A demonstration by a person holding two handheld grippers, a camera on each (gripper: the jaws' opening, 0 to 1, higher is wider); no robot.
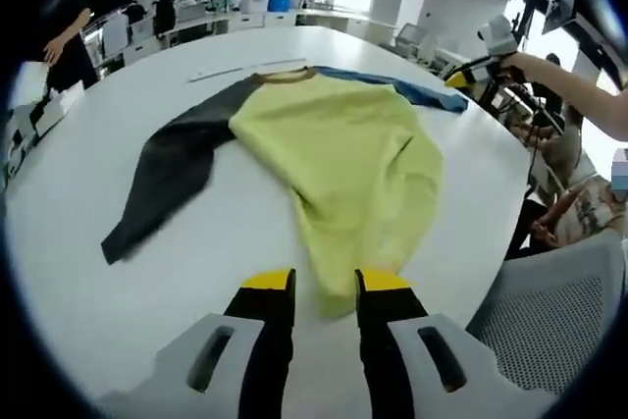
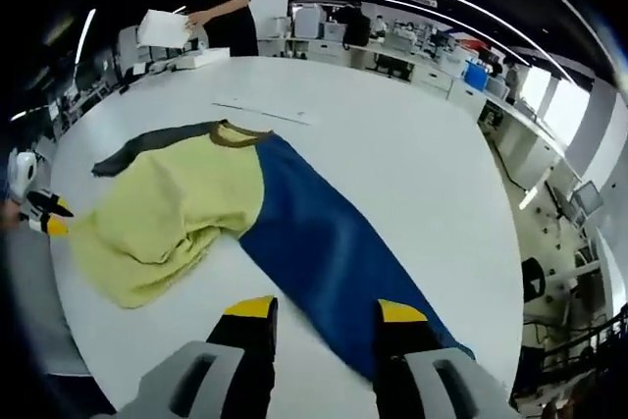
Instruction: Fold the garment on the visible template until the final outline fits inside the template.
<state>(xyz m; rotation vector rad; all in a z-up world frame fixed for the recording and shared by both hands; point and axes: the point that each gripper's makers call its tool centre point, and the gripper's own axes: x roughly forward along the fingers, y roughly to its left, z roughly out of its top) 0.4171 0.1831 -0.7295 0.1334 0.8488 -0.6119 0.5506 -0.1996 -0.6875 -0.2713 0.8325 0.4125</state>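
— Surface first: what do the things lie on?

— Wide white counter (image 1: 118,272), rounded at its edge, in an open office with rows of desks, ceiling strip lights and bright windows. A thin pale strip (image 2: 263,113) lies on the counter beyond the garment's collar. A grey mesh chair (image 1: 559,311) stands off the counter's edge in the left gripper view.

— Count them for me

— One garment (image 1: 334,154), long-sleeved, with a yellow body, one dark grey sleeve (image 1: 172,169), one blue sleeve (image 2: 324,242) and a brown collar. Two grippers. A person in dark clothes (image 2: 221,2) stands at the far side holding white papers, and an arm (image 1: 579,90) reaches in from the right of the left gripper view.

— Where is the garment against the fingers?

— It lies flat on the counter, sleeves spread out to either side. In the left gripper view, the left gripper (image 1: 326,287) has its yellow-tipped fingers apart, gripping nothing, with the yellow hem lying between and just ahead of the tips. In the right gripper view, the right gripper (image 2: 326,316) also stands open and holds nothing, and the blue sleeve runs down between its fingers, toward the right one. Whether either touches the cloth, I cannot tell
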